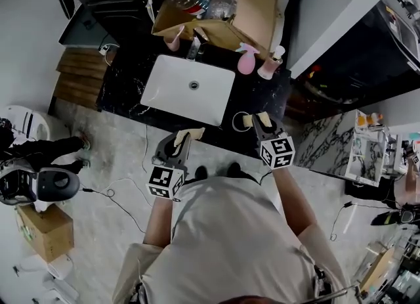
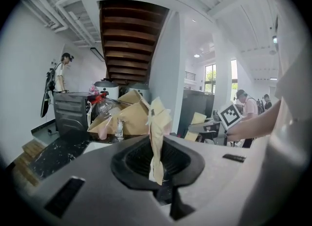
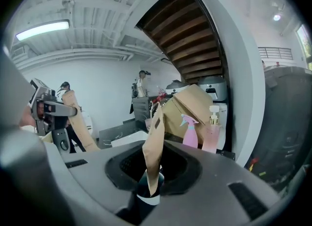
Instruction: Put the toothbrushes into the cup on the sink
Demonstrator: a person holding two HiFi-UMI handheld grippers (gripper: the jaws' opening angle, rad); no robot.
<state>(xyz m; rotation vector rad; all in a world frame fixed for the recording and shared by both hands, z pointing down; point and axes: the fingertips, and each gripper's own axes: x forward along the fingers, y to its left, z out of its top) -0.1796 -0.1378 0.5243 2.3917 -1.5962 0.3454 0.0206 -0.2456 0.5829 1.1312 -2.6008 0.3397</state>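
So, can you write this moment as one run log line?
left claw shut; right claw shut, beside cup; both at counter front edge

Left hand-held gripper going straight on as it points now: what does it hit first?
Probably the white sink basin: the left hand-held gripper tilts slightly down toward it. Depth is unclear; the cardboard box stands beyond.

Seemingly marble floor, wooden staircase overhead.
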